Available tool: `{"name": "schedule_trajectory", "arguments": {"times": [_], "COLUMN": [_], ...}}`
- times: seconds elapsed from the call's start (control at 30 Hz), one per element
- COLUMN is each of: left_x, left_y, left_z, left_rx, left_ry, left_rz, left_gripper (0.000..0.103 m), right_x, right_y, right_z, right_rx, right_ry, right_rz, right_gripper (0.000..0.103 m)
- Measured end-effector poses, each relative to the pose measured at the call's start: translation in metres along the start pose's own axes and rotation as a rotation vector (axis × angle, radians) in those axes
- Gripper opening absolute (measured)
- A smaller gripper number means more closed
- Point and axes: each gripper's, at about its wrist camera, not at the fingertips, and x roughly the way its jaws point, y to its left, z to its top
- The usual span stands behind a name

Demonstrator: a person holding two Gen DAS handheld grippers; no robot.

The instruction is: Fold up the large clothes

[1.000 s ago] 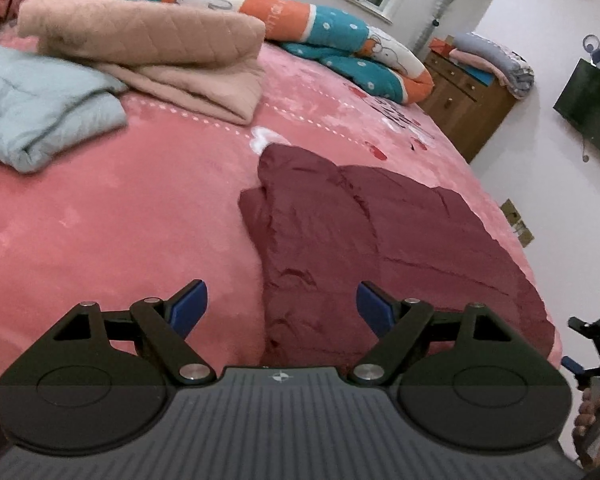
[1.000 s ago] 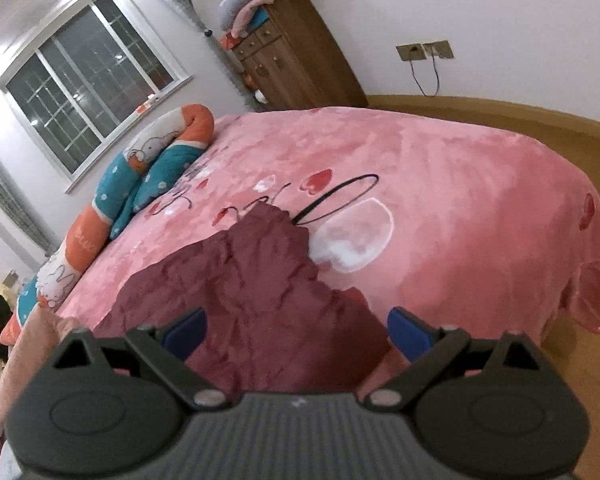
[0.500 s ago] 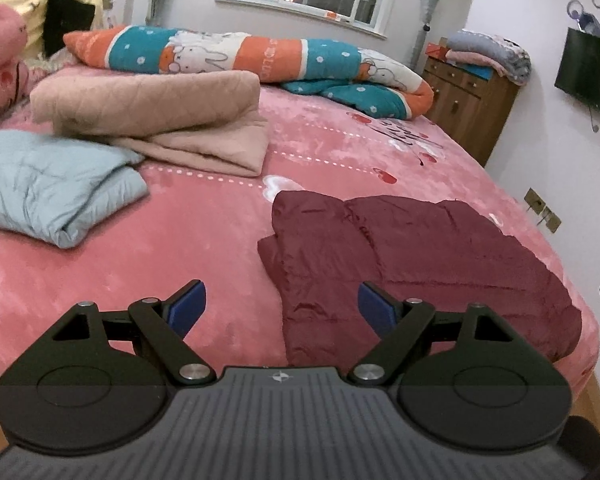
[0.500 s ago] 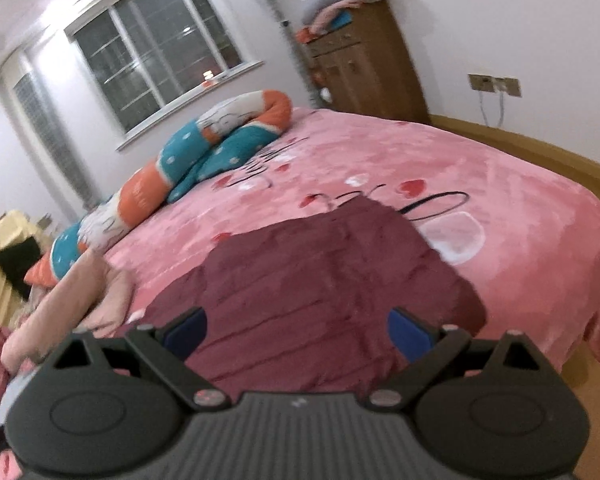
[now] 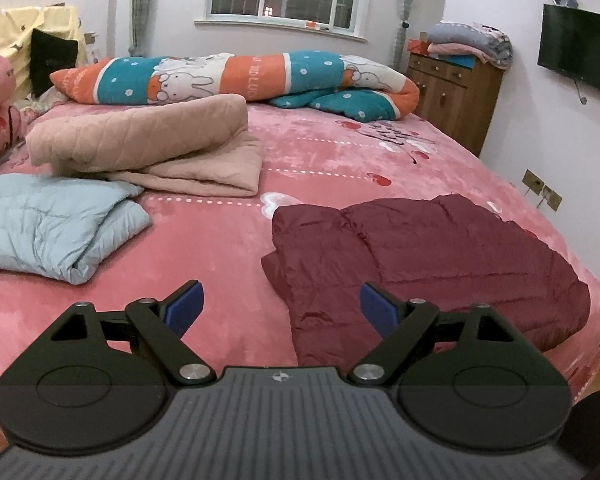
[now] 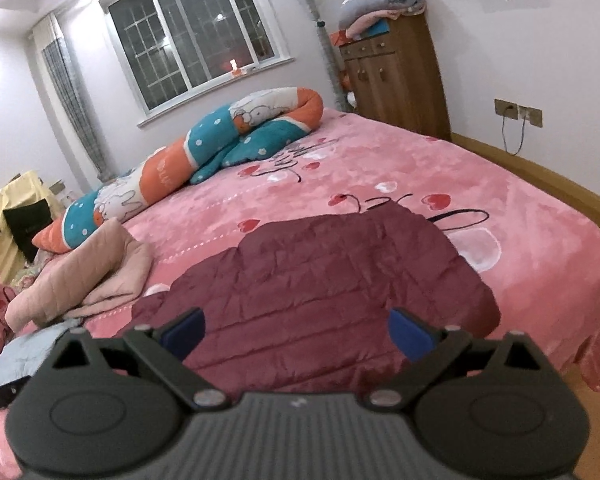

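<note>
A dark red quilted coat (image 5: pixel 416 256) lies folded flat on the pink bed (image 5: pixel 228 248), near the front right corner. In the right wrist view the same coat (image 6: pixel 332 296) fills the near middle of the bed. My left gripper (image 5: pixel 280 306) is open and hangs back from the coat's near left edge, holding nothing. My right gripper (image 6: pixel 296 330) is also open, raised above the coat's near edge, with nothing between its blue pads.
A folded light blue garment (image 5: pixel 56 220) and a folded beige quilted one (image 5: pixel 148 144) lie to the left. A rolled rabbit-print duvet (image 5: pixel 236 76) runs along the far side. A wooden cabinet (image 5: pixel 452 96) stands at the right wall, wood floor (image 6: pixel 556 176) beyond the bed.
Both grippers have drawn back and lifted away from the coat, so more of the room shows. The coat lies still and both grippers stay open.
</note>
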Motion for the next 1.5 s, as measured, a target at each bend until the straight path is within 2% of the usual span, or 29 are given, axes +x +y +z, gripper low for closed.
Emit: {"name": "schedule_trajectory", "arguments": {"times": [0.17,0.27,0.6,0.83,1.13,1.5], "left_x": [0.013,0.028,0.099,0.144,0.194,0.225], "left_y": [-0.003,0.003,0.06,0.074,0.068,0.043], "left_z": [-0.001,-0.001,-0.001,-0.006,-0.016,-0.02], "left_rx": [0.04,0.012,-0.361,-0.484,-0.52,-0.473], "left_ry": [0.005,0.029,0.128,0.162,0.226,0.241], "left_rz": [0.011,-0.038,-0.273,-0.408,-0.499,-0.562], "left_gripper": [0.103,0.103,0.103,0.103,0.103,0.103], "right_x": [0.017,0.034,0.097,0.142,0.189,0.215], "right_y": [-0.011,-0.031,-0.119,-0.161,-0.198,-0.189], "right_z": [0.0,0.001,0.04,0.059,0.059,0.066], "right_rx": [-0.049,-0.047,0.108,0.194,0.317,0.224], "right_ry": [0.022,0.051,0.107,0.16,0.262,0.345], "right_rz": [-0.024,-0.033,0.049,0.096,0.114,0.222], "right_gripper": [0.1,0.1,0.1,0.1,0.1,0.103]}}
